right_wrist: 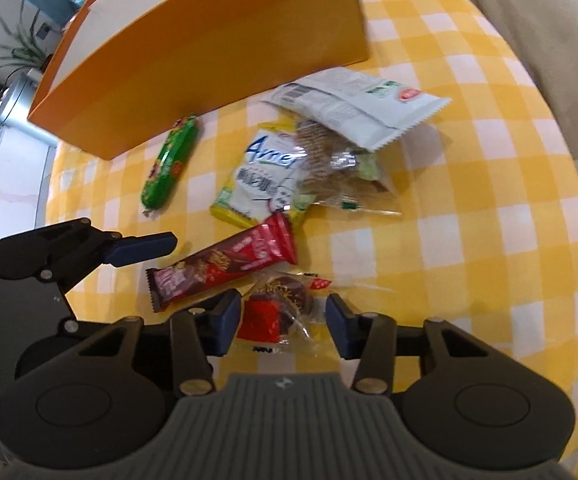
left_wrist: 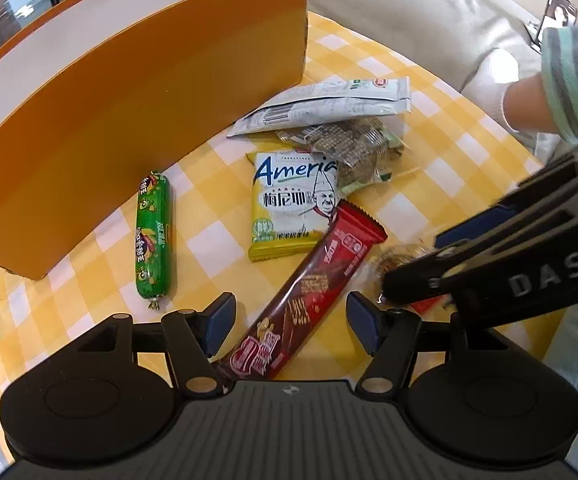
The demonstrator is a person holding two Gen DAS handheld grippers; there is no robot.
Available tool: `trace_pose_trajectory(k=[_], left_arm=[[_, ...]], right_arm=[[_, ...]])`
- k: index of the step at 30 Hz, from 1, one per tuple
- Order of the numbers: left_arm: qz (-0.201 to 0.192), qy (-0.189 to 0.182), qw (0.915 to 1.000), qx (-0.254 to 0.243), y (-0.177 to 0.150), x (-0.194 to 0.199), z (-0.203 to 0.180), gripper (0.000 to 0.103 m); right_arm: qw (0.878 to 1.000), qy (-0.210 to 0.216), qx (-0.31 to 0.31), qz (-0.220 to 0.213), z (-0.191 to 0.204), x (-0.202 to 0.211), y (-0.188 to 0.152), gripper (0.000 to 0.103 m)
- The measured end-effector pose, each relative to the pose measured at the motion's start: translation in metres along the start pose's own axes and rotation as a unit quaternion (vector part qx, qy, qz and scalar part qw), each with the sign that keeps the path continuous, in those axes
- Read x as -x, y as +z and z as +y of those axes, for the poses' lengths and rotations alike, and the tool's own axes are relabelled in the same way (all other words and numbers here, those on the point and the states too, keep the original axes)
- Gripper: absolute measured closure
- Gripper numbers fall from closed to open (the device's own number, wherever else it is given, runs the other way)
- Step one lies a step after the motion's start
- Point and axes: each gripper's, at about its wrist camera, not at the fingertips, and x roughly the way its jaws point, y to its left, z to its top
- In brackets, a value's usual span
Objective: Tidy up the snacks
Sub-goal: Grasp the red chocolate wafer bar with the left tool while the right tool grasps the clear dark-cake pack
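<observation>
My left gripper (left_wrist: 291,322) is spread around one long red chocolate-wafer bar (left_wrist: 307,294); my right gripper (right_wrist: 285,326) is spread around one clear-wrapped dark pastry (right_wrist: 285,300). At centre frame lie one green sausage stick (left_wrist: 153,238), one yellow-white cracker packet (left_wrist: 289,204), one white pouch (left_wrist: 325,106) and one clear biscuit bag (left_wrist: 349,142), below one orange cardboard box (left_wrist: 137,120).

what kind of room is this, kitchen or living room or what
Probably a home living room: a beige sofa sits right behind the table's yellow checked cloth, and potted plants stand in the background. No kitchen fittings are clearly visible.
</observation>
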Motion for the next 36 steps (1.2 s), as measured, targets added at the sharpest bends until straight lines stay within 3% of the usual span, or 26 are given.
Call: trace_pose_trajectory(k=[4, 9, 17, 22, 31, 36], left_arm=[[0.009, 0.006, 0.9999, -0.003, 0.003, -0.009, -0.006, 0.036], [0.006, 0.011, 0.9999, -0.003, 0.004, -0.010, -0.010, 0.046], [0.047, 0.015, 0.9978, 0.045, 0.000, -0.005, -0.006, 0.075], [0.064, -0.004, 0.9904, 0.123, -0.006, -0.002, 0.010, 0.076], [0.054, 0.020, 0.9927, 0.106, -0.008, -0.003, 0.002, 0.069], [0.044, 0.020, 0.9911, 0.124, -0.010, -0.001, 0.004, 0.077]], right_arm=[[1.000, -0.007, -0.017, -0.002, -0.009, 0.003, 0.001, 0.059], [0.999, 0.018, -0.045, 0.021, -0.014, -0.004, 0.002, 0.059], [0.993, 0.033, -0.095, 0.060, -0.023, -0.019, -0.001, 0.058], [0.993, 0.031, -0.093, 0.070, -0.021, -0.021, -0.004, 0.057], [0.994, 0.026, -0.084, 0.071, -0.019, -0.020, -0.008, 0.060], [0.995, 0.022, -0.073, 0.060, -0.014, -0.020, -0.008, 0.066]])
